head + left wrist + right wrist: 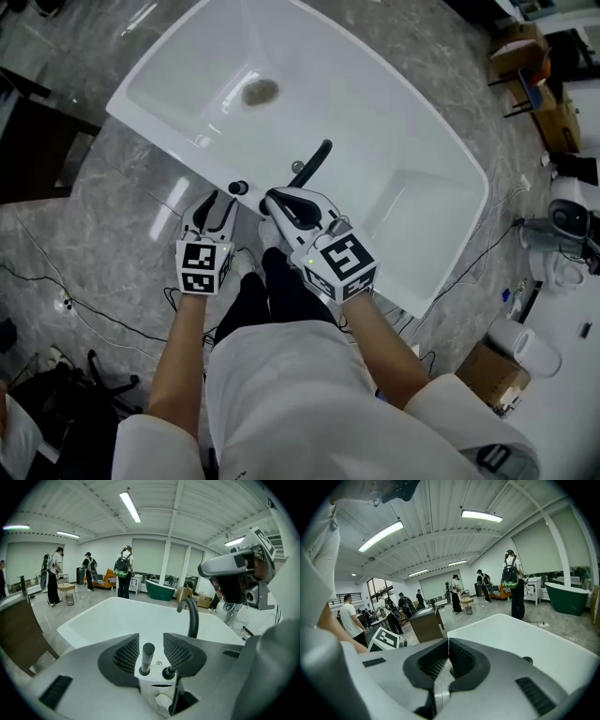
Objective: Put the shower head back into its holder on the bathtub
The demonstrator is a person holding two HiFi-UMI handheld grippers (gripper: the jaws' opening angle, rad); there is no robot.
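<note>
Bathtub, glossy white, on grey marbled floor.

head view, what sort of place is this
Likely an open lab or showroom hall, not a bathroom: the white bathtub stands on bare floor among loose cables, a green tub and backpacked people stand behind.
</note>
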